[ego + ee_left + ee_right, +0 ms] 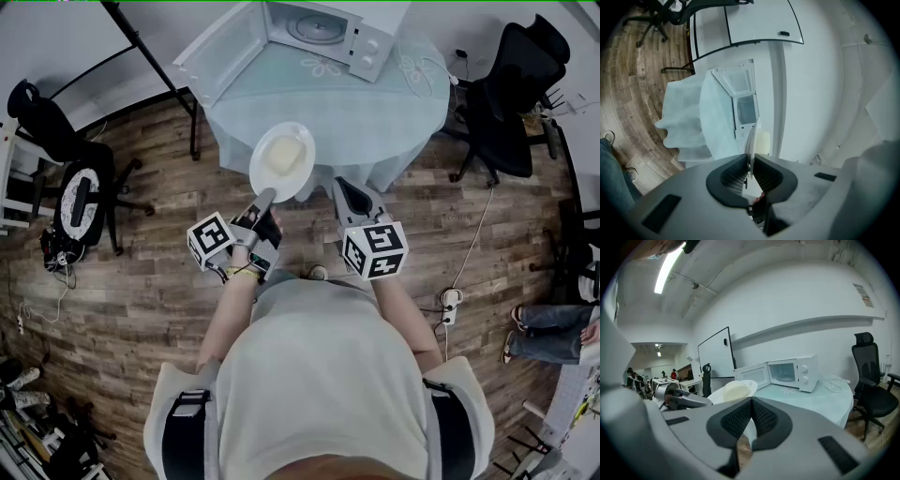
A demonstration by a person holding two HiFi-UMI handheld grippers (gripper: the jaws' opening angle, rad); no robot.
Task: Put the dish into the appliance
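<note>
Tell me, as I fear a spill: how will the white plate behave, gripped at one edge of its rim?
The white plate looks rigid, so it likely won't flex. Pinched by the left gripper at one rim spot only, it may tip. The pale food block might slide if it tilts.

One dish [263, 167], one microwave [339, 34], one table [375, 105], two chairs [517, 82] [82, 199], two grippers [264, 199] [345, 190]

Even, soft indoor light; ceiling strip [669, 269] glares in right gripper view; strong fisheye bending; dark vignetted corners; foreground blurred.
</note>
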